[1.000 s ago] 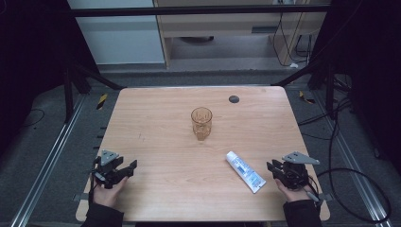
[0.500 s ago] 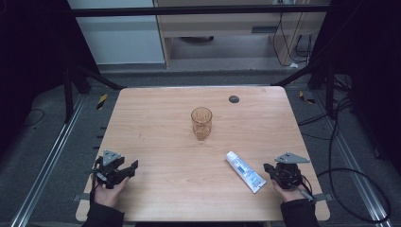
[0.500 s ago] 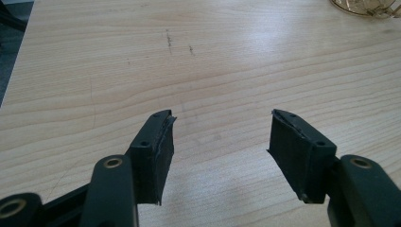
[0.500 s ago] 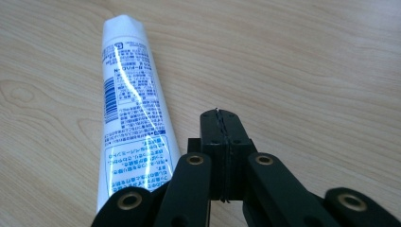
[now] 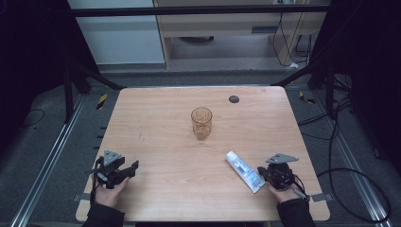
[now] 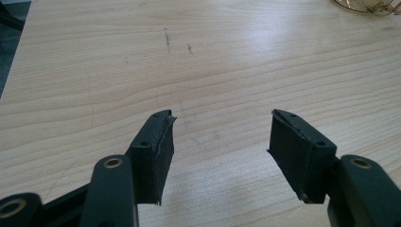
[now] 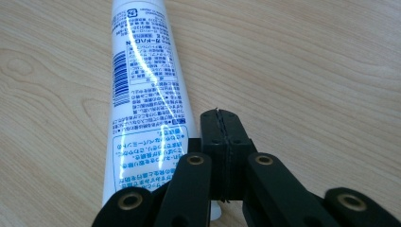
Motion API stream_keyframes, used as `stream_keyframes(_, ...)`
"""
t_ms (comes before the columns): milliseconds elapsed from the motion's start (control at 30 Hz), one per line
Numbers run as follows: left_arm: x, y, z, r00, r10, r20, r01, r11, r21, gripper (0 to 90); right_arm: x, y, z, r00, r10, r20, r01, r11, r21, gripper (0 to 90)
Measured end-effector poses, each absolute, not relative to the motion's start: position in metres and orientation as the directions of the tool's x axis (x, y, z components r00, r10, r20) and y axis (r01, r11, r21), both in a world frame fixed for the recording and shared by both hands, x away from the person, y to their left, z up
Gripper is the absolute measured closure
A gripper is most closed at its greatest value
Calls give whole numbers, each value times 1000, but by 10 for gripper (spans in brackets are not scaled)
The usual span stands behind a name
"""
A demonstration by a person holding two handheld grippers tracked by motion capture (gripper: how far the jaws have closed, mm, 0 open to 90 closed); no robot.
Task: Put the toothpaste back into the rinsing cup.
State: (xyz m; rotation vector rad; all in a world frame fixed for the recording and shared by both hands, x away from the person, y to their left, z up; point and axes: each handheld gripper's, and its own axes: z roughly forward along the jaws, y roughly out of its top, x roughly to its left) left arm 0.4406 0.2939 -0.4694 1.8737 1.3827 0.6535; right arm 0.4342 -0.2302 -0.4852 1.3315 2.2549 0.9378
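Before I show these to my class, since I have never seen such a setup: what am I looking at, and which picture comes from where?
A person sits at a wooden table, holding a hand-held gripper in each hand. One camera looks down from above; the others ride on the grippers. On the table stand an amber glass and a white tube, lying flat, plus a small dark disc. The left gripper has its fingers apart over bare wood. The right gripper has its fingers pressed together, empty, right beside the tube. Nothing is held.

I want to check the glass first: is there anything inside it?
The glass looks empty; wood grain of the table shows through it. Its very bottom is too small to tell.
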Motion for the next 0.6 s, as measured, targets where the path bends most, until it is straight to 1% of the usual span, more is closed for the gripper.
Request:
stream_keyframes(167, 441, 294, -470, 301, 953, -13, 597, -178, 783, 399, 435, -230, -487, -489, 872, 31, 643, 336, 688, 900)
stream_keyframes(600, 441, 294, -469, 302, 953, -12, 597, -179, 782, 400, 433, -227, -486, -527, 848, 61, 643, 350, 681, 900)
